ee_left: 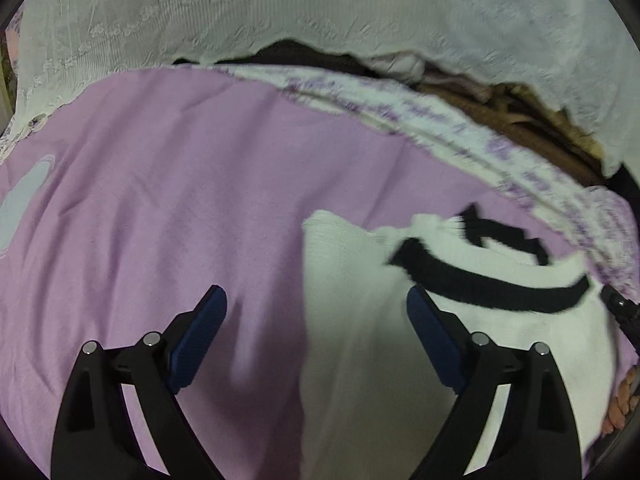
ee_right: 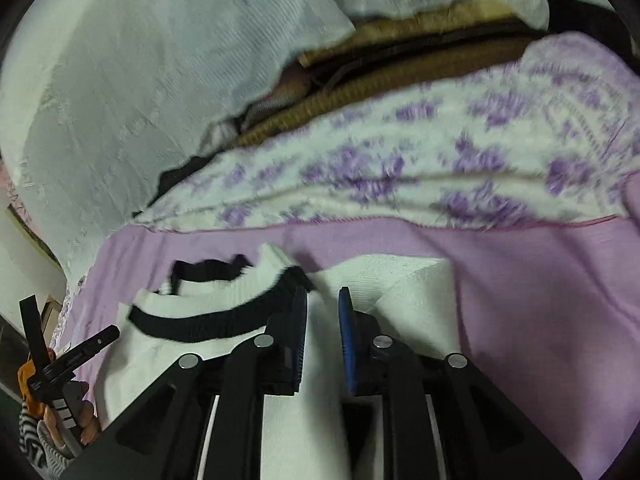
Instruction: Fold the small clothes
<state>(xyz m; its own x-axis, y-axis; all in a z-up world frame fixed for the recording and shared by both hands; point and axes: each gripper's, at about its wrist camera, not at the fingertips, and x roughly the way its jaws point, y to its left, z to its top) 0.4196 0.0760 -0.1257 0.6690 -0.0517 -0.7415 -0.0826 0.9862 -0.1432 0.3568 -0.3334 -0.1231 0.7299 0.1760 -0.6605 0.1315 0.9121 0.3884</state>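
Note:
A small white knit garment (ee_left: 360, 280) with a black ribbed neckband (ee_left: 480, 284) lies on a purple sheet (ee_left: 160, 180). My left gripper (ee_left: 316, 290) hangs open just above it, one finger over the sheet and the other over the garment's left part. In the right wrist view my right gripper (ee_right: 322, 292) is shut on a fold of the same white garment (ee_right: 400, 280), beside the black neckband (ee_right: 208, 320). White cloth runs between its narrow jaws. The left gripper's body (ee_right: 76, 356) and a hand show at the lower left.
A white blanket with purple flowers (ee_right: 400, 160) is bunched along the sheet's far edge. Behind it a white embroidered cloth (ee_left: 240, 8) drapes over brown folded fabrics (ee_right: 360, 92). The purple sheet (ee_right: 520, 280) stretches to the right of the garment.

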